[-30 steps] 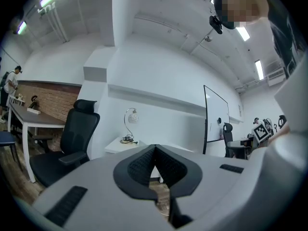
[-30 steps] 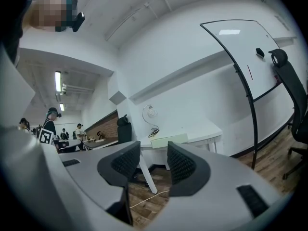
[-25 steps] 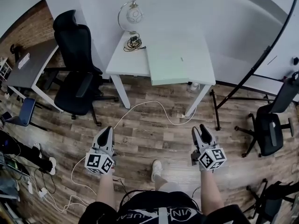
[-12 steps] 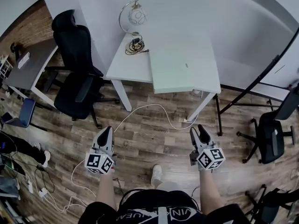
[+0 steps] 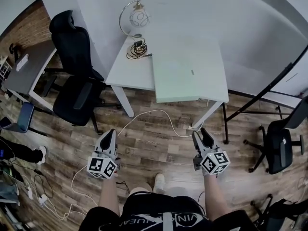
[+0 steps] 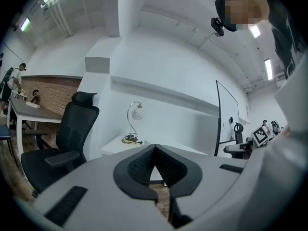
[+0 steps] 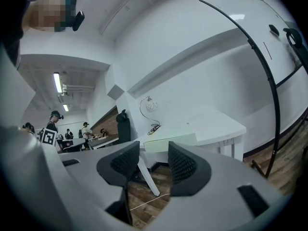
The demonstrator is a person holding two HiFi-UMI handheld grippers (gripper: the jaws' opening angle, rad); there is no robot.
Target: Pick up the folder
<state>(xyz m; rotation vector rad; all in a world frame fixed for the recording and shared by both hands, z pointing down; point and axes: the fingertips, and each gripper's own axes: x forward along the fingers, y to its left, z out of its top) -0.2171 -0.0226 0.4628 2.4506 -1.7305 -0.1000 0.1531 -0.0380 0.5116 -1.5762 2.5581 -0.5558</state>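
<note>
Over floor (image 5: 154,146), L tongs (image 5: 109,134), R tongs (image 5: 201,133) now nearer folder (image 5: 185,73)

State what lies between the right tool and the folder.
In the head view, only wood floor crossed by a white cable separates the right tool from the folder on the table.
</note>
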